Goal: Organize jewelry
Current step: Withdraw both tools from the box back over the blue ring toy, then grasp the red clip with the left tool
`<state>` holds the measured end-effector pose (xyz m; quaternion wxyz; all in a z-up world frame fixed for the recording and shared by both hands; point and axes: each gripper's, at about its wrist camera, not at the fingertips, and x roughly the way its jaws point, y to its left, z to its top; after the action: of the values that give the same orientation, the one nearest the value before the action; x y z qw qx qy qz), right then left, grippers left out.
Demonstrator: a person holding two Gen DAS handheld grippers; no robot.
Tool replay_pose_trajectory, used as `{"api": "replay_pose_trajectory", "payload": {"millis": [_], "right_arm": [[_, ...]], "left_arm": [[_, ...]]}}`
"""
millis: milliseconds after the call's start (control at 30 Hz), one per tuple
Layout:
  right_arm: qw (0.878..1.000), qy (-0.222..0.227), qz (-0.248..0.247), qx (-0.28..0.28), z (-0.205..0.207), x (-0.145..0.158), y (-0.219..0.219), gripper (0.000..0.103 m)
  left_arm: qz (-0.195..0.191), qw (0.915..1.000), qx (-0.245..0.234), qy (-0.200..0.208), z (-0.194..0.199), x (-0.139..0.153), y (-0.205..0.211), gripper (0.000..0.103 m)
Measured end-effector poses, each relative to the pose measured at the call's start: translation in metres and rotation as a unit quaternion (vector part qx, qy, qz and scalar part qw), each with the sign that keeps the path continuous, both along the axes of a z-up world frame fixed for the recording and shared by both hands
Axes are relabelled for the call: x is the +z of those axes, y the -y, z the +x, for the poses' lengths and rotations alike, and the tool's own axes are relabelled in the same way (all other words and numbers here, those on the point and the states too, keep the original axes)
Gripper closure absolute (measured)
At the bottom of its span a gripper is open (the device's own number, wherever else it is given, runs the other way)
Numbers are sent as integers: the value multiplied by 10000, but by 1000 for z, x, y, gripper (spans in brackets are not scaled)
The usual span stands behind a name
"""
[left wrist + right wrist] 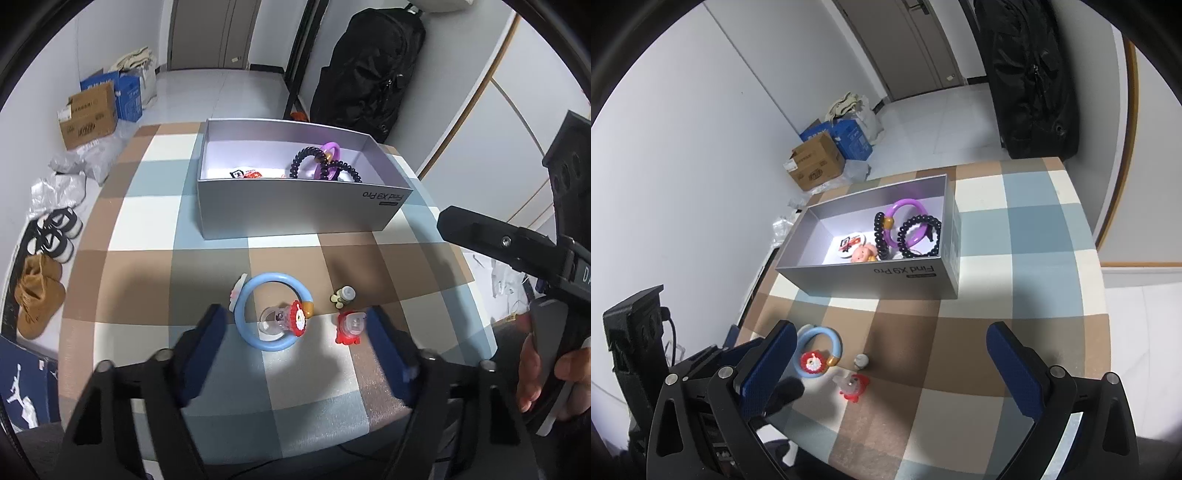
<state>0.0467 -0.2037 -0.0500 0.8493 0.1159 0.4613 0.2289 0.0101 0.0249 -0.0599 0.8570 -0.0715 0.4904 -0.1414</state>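
The left gripper (295,332) hangs low over the table with its two blue pads spread apart, and nothing is pinched between them. The blue ring bracelet (273,311) lies flat on the checked tablecloth (207,273) in the gap between the pads, with a red flower charm (298,319) on it and a clear little piece (271,320) inside its loop. Just beside the right pad sits a small red charm (349,328), and near that is a tiny pale yellow charm (342,295). A small white piece (236,291) pokes out at the left edge of the bracelet. The right gripper (890,369) is off to the side, held in a hand (543,380), with its pads wide apart and nothing in them. Farther back on the cloth stands the open grey box (295,206). Inside it are a purple ring bracelet (909,223), two black bead bracelets (921,236), a round badge (849,242) and a small pink figure (863,253). On the floor past the table are cardboard boxes (88,114), shoes (55,236) and a black bag (369,70)
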Motion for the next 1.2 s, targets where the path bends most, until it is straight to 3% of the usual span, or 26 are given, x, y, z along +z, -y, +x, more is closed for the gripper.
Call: {"api": "replay_pose_trajectory", "payload": {"millis": [233, 300, 567, 933, 1200], "right_arm": [[9999, -50, 60, -92, 5, -2, 4, 0], [9999, -68, 56, -91, 6, -2, 4, 0], [9999, -99, 17, -60, 6, -4, 3, 0], [9999, -140, 4, -60, 6, -7, 3, 0], [9998, -139, 23, -118, 6, -7, 7, 0]], "left_arm": [[-104, 9998, -50, -167, 6, -8, 3, 48], [-69, 9995, -106, -272, 9, -13, 6, 61], [26, 9989, -114, -446, 11, -20, 8, 80], [-257, 9981, 9, -561, 16, -22, 0, 86], [-702, 9948, 180, -719, 20, -22, -12, 88]]}}
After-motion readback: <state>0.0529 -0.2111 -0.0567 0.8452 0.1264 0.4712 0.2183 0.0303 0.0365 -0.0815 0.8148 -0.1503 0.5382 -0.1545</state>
